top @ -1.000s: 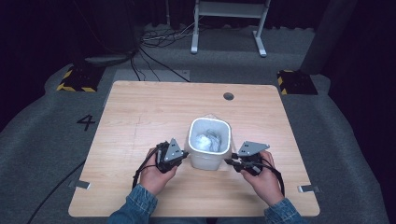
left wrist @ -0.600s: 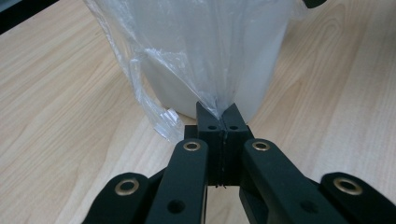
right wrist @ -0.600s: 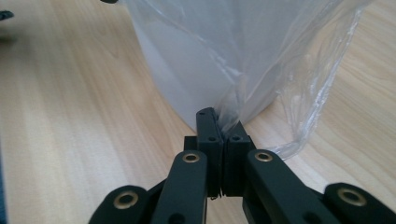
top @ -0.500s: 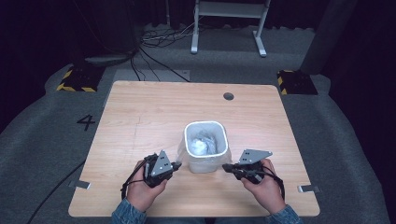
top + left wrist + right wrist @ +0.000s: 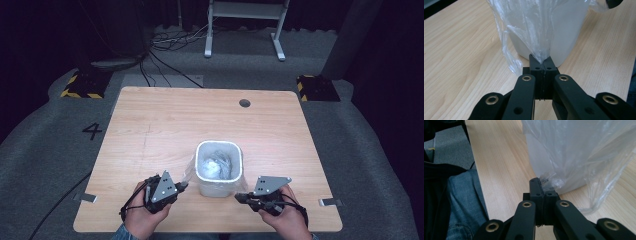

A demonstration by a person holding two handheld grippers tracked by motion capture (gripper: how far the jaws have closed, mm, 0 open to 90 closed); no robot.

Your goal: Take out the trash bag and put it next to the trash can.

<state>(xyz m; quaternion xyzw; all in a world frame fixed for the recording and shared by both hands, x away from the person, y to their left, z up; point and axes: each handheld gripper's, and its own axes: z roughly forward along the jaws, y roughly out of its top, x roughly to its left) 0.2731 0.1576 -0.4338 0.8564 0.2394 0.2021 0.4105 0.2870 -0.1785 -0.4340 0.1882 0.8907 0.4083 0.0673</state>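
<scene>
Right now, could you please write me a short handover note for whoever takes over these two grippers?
Left gripper: jaws shut on the clear plastic bag, pinched low beside the white bin.
Right gripper: jaws shut on the bag's other side.
The bin stands upright near the table's front edge, something white inside.
Done: bag film pulled down over the bin's outer walls on both sides.
Left: probably release both pinches once the liner sits evenly.

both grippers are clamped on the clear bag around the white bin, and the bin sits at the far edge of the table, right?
Not quite. Both grippers, left and right, are shut on the bag, but the high view shows the bin near the person's edge of the table, not the far one.
</scene>
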